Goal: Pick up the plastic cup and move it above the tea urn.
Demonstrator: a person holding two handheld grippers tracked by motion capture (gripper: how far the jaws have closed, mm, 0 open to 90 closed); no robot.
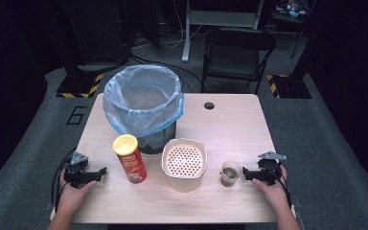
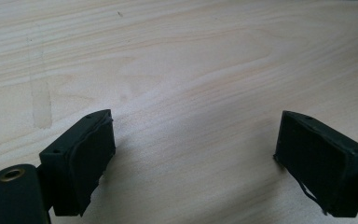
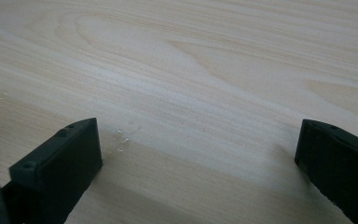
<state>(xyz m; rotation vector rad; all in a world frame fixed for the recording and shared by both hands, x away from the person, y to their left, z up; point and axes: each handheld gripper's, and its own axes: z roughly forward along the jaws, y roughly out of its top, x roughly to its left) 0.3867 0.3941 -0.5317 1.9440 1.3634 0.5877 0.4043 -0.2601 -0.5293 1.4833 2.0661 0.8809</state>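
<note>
Small cup (image 1: 230, 172) stands upright on the bench (image 1: 230, 124), just at nine o'clock of the right hand-held gripper (image 1: 247, 175), jaws wide and empty; left hand-held gripper (image 1: 101, 172), also wide, lies well apart.

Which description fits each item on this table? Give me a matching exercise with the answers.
Items:
1. chip can
2. trash bin
3. perforated container
4. small cup

Descriptions:
A. lined with a blue plastic bag
B. beside the right hand-held gripper
C. red, with a yellow lid, upright
D. cream, with a dotted insert, at the table's middle

Pairs: 1-C, 2-A, 3-D, 4-B
</note>
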